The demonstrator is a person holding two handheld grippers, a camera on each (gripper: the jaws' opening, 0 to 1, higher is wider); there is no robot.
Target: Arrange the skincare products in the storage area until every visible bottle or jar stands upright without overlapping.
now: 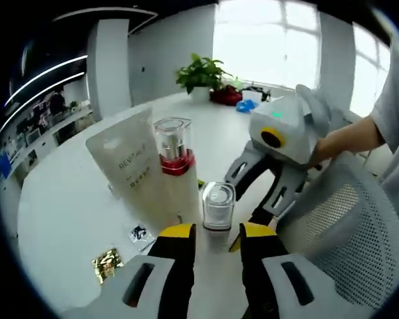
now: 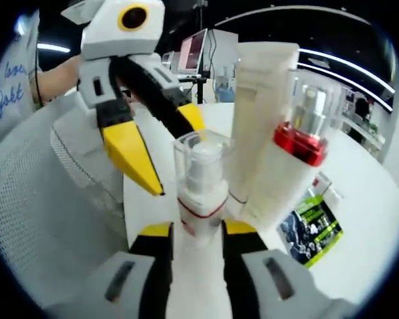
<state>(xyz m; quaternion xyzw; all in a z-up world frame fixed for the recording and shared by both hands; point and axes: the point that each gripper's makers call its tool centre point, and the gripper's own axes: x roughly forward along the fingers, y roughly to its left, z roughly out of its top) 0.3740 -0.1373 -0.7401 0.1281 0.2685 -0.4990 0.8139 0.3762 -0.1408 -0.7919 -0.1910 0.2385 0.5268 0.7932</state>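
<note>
A small bottle [image 2: 201, 189] with a clear cap and a red ring stands on the white table [image 1: 73, 212]. My right gripper [image 2: 198, 229] is shut on it, with a yellow pad against each side. In the left gripper view the same small bottle [image 1: 218, 206] sits just beyond my left gripper [image 1: 216, 232], which is open with nothing held. The right gripper [image 1: 247, 198] comes in there from the right. Beside the small bottle stand a tall pump bottle [image 1: 175, 166] with a red collar and a cream tube [image 1: 130, 159], both upright. The left gripper [image 2: 178, 159] shows with its yellow fingers [image 2: 130, 156] apart.
A mesh chair [image 1: 346, 226] presses against the table's near right edge. A gold packet [image 1: 106, 262] and a small card [image 1: 141, 234] lie flat at the left; a green leaflet [image 2: 312, 222] lies beside the tall pump bottle [image 2: 299, 139]. A potted plant [image 1: 201, 73] stands far back.
</note>
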